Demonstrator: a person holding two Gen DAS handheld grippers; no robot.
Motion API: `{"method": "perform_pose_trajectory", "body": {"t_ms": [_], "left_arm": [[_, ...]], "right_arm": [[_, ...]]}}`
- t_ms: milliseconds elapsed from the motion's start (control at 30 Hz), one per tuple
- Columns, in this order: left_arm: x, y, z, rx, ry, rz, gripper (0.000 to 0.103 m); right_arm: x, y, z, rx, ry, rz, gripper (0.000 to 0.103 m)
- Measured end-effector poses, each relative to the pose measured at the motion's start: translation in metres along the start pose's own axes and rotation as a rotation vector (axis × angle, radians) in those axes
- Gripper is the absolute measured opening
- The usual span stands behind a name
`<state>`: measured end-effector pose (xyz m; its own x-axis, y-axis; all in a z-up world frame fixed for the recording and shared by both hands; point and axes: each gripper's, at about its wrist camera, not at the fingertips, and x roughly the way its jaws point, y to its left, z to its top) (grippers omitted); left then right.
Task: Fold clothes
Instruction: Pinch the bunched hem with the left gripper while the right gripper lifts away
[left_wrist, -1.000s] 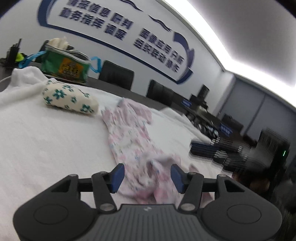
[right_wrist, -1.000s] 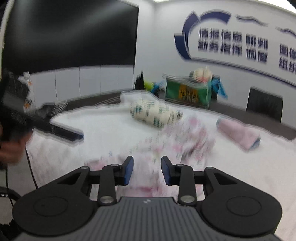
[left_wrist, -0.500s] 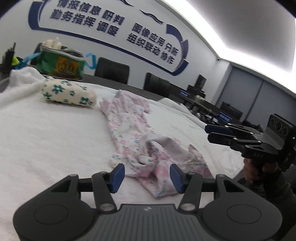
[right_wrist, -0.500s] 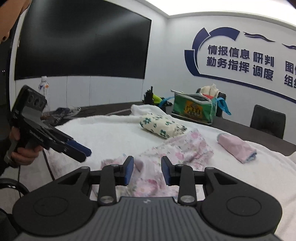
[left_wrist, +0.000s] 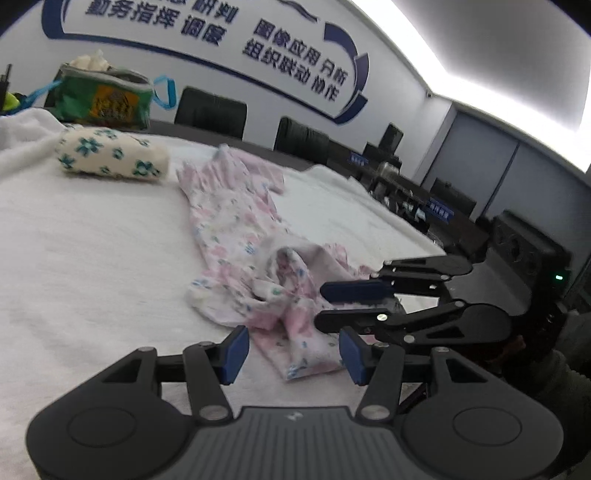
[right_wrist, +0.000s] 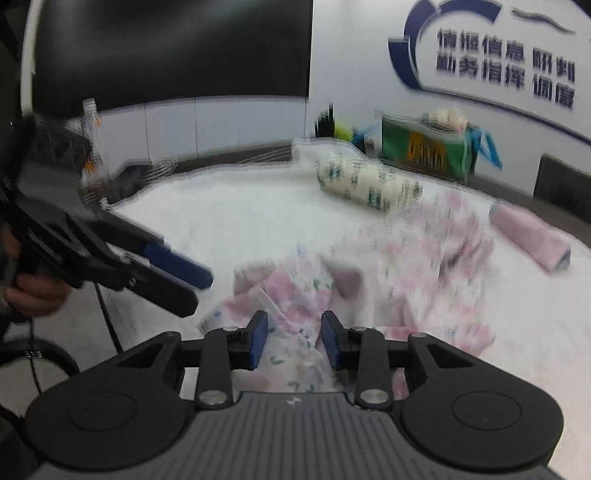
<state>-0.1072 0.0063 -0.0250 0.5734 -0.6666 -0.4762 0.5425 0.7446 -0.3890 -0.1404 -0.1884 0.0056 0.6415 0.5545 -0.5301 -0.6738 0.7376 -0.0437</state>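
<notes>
Pink floral garment (left_wrist: 243, 236) lies crumpled and partly strung out on the white towel-covered table (left_wrist: 81, 266), near a rolled floral cloth (left_wrist: 110, 157). Left gripper (left_wrist: 291, 356) hangs over the garment's near end, jaws parted and gripping nothing. Right gripper (right_wrist: 293, 339) hovers low over the crumpled end, jaws narrowly apart, pads clear of the fabric.

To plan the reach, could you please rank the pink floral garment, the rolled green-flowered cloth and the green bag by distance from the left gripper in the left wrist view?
1. pink floral garment, just ahead of the left gripper.
2. rolled green-flowered cloth, far left.
3. green bag, behind it.
</notes>
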Motion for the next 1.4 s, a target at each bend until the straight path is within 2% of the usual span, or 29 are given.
{"method": "perform_pose_trajectory", "body": {"t_ms": [67,133,167,267,300,333,367,400,433,567,600,633,700,767,800,833,933,1000,1067,1100,1133,1200,1333,1400], "left_arm": [[0.002,-0.006,-0.002,0.017,-0.006,-0.03,0.051],[0.004,-0.009,-0.004,0.014,-0.014,-0.05,0.05],[0.006,-0.008,-0.004,0.002,-0.014,-0.051,0.05],[0.017,-0.004,-0.002,-0.038,0.012,-0.04,0.035],[0.02,-0.002,-0.002,-0.053,0.02,-0.034,0.019],[0.022,0.0,-0.001,-0.07,0.022,-0.032,0.008],[0.021,0.001,-0.001,-0.083,0.025,-0.037,0.009],[0.017,0.0,-0.003,-0.084,0.026,-0.042,0.007],[0.013,0.0,-0.004,-0.084,0.026,-0.048,0.006],[0.001,-0.009,-0.018,-0.059,0.045,-0.024,0.006],[0.001,-0.01,-0.019,-0.055,0.042,-0.022,0.006],[0.0,-0.011,-0.02,-0.053,0.038,-0.02,0.007],[-0.001,-0.012,-0.022,-0.049,0.03,-0.025,0.012],[-0.003,-0.012,-0.023,-0.053,0.022,-0.034,0.023],[-0.003,-0.012,-0.022,-0.055,0.014,-0.035,0.027],[-0.003,-0.012,-0.021,-0.057,0.006,-0.035,0.027],[0.003,-0.017,-0.016,-0.051,-0.01,-0.002,0.027],[0.009,-0.021,-0.014,-0.045,-0.004,0.025,0.027],[0.016,-0.024,-0.012,-0.047,0.007,0.046,0.018],[0.018,-0.024,-0.013,-0.052,0.015,0.05,0.011],[0.02,-0.023,-0.015,-0.055,0.019,0.05,0.008],[0.021,-0.021,-0.017,-0.059,0.023,0.047,0.007],[0.021,-0.018,-0.019,-0.061,0.025,0.039,0.006],[0.021,-0.017,-0.019,-0.06,0.027,0.038,0.006]], "right_arm": [[-0.019,-0.001,-0.002,-0.019,-0.059,0.004,0.033],[-0.046,-0.01,-0.005,0.025,-0.115,0.008,0.04],[-0.059,-0.016,-0.007,0.05,-0.139,0.01,0.04],[-0.069,-0.028,-0.023,0.103,-0.107,-0.009,0.04],[-0.072,-0.032,-0.028,0.12,-0.092,-0.016,0.04],[-0.069,-0.034,-0.034,0.13,-0.078,-0.017,0.04],[-0.066,-0.035,-0.039,0.138,-0.063,-0.015,0.039],[-0.062,-0.036,-0.043,0.144,-0.047,-0.003,0.029],[-0.059,-0.037,-0.045,0.149,-0.03,0.014,0.013],[-0.063,-0.04,-0.044,0.105,0.003,0.059,0.014],[-0.069,-0.043,-0.038,0.097,-0.016,0.062,0.02],[-0.076,-0.047,-0.031,0.093,-0.041,0.064,0.032],[-0.085,-0.053,-0.007,0.059,-0.105,0.07,0.048],[-0.078,-0.052,0.023,-0.009,-0.127,0.061,0.049],[-0.065,-0.05,0.04,-0.036,-0.113,0.06,0.049],[-0.047,-0.044,0.053,-0.054,-0.072,0.059,0.049],[0.014,-0.024,0.088,-0.1,0.075,0.055,0.049],[0.054,-0.012,0.097,-0.134,0.194,0.05,0.049],[0.085,-0.005,0.097,-0.147,0.299,0.032,0.034],[0.09,-0.003,0.093,-0.153,0.324,0.021,0.011],[0.092,-0.002,0.089,-0.161,0.339,0.011,0.002],[0.09,0.0,0.084,-0.177,0.336,-0.015,0.0],[0.054,-0.01,0.092,-0.114,0.181,-0.141,0.0],[0.044,-0.017,0.091,-0.084,0.145,-0.226,0.0]]}}
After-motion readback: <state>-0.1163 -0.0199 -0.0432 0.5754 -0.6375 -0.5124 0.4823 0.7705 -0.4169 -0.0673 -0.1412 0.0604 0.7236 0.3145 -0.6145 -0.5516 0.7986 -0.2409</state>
